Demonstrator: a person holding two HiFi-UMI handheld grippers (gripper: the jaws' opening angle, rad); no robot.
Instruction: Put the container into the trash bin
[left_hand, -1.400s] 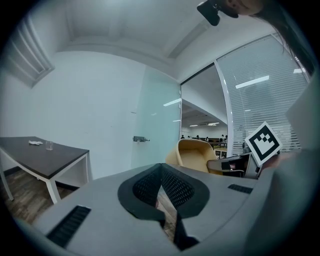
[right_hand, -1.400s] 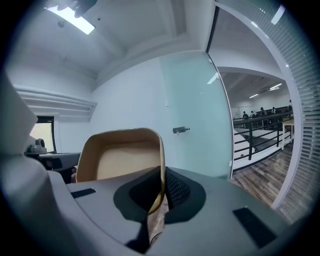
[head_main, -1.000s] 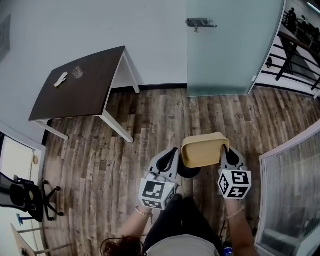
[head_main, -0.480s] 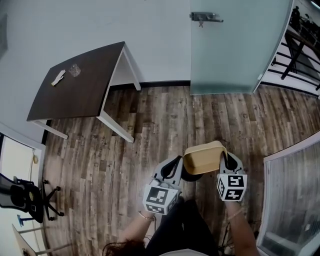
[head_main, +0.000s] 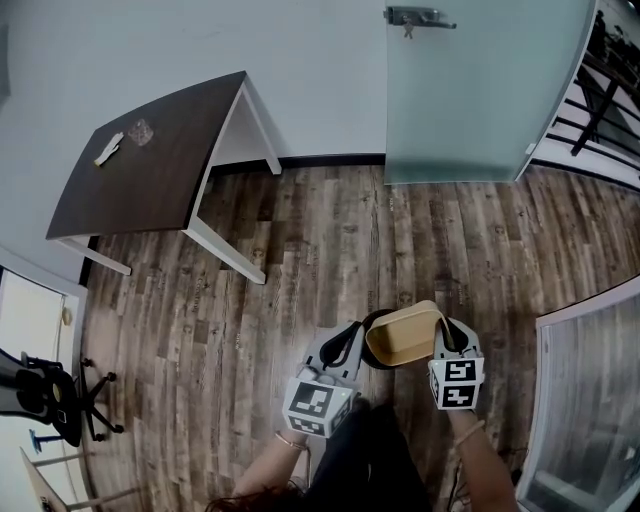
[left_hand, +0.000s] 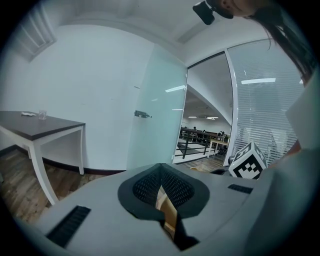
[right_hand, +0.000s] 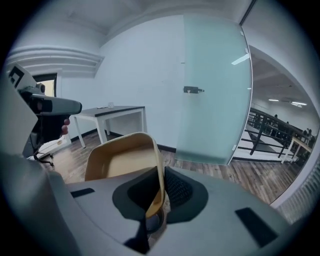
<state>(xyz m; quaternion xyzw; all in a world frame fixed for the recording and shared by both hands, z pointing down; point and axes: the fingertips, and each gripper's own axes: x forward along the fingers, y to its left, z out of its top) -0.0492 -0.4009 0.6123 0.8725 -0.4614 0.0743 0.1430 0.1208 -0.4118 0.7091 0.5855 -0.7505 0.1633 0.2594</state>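
Observation:
A tan open container (head_main: 403, 335) hangs tilted over the black trash bin (head_main: 374, 357) on the wooden floor, covering most of the bin's mouth. My right gripper (head_main: 447, 336) has the container's right rim between its pads; its jaws are opening, and the rim still sits against a pad. In the right gripper view the container (right_hand: 120, 162) rises left of the right gripper (right_hand: 157, 192). My left gripper (head_main: 345, 340) hovers just left of the bin, shut with nothing in it. In the left gripper view its pads meet at the left gripper (left_hand: 161, 187).
A dark table (head_main: 140, 170) with white legs stands at the back left. A frosted glass door (head_main: 470, 90) is at the back, a glass partition (head_main: 600, 400) at the right. An office chair (head_main: 50, 395) is at the far left. The person's legs are right behind the bin.
Both grippers have sunk toward the floor, carrying the container down onto the trash bin's mouth.

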